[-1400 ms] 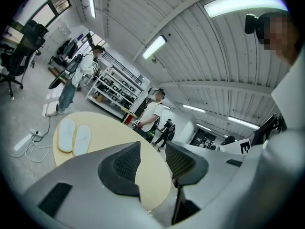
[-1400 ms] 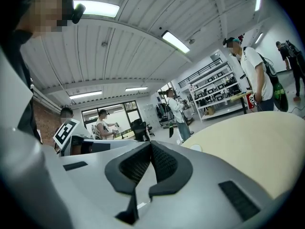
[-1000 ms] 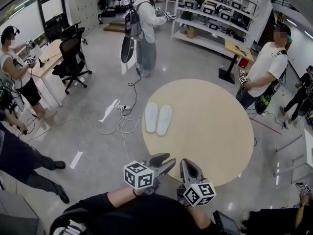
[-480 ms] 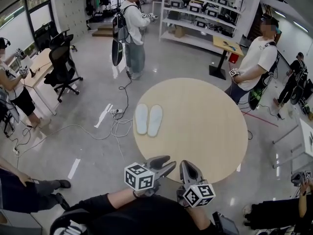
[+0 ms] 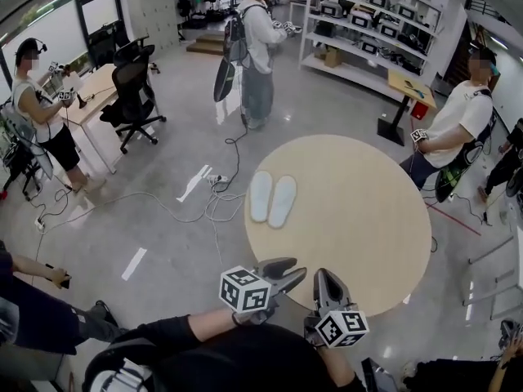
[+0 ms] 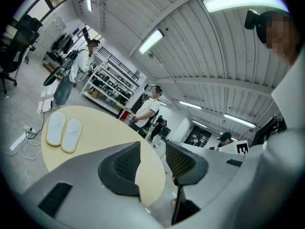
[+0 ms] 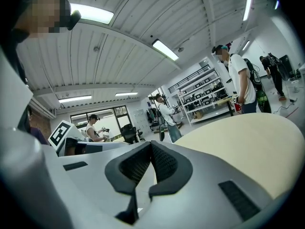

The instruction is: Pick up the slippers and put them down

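Observation:
A pair of pale slippers lies side by side, soles down, near the far left edge of the round beige table. The left gripper view shows the slippers at the left, well beyond the jaws. My left gripper hovers at the table's near edge, open with nothing between its fingers. My right gripper sits beside it to the right, over the near rim. Its pads are pressed together and empty, with the table stretching ahead.
A person in a white shirt stands at the table's far right edge. Another with a backpack stands beyond the table. Cables and a power strip lie on the floor left of it. An office chair, a desk and shelving stand farther back.
The head view has swung a little, so the room shifts in frame. Both grippers have shifted slightly and stay at the near table edge. The slippers have not moved.

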A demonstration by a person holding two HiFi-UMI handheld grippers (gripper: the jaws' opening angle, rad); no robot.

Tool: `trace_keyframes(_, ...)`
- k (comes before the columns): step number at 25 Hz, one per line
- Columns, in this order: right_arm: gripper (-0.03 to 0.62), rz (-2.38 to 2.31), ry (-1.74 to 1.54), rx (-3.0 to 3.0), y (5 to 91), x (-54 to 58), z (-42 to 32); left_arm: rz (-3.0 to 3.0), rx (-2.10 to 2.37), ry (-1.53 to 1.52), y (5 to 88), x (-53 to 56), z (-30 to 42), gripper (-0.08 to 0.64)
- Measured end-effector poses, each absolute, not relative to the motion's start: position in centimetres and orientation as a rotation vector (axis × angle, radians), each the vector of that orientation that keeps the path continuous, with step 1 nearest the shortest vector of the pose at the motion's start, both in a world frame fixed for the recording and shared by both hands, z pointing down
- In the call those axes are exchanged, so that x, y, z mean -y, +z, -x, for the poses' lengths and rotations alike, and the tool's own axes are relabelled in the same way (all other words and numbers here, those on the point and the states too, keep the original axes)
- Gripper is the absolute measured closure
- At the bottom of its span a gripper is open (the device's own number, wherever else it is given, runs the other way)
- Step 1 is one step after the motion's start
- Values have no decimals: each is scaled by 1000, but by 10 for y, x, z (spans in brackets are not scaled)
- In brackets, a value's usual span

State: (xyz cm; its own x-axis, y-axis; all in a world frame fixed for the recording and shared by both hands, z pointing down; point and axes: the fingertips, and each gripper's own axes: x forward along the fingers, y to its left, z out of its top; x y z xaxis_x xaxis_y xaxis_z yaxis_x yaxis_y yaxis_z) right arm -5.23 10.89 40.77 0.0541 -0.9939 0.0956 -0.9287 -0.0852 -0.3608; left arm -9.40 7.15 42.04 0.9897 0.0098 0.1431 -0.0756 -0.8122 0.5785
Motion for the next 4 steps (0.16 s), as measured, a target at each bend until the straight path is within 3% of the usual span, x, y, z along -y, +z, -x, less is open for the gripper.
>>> trace_keyframes(4,577,2101,-471,-2001,416,-110,56,-2505,94,173,430,-70,100,379)
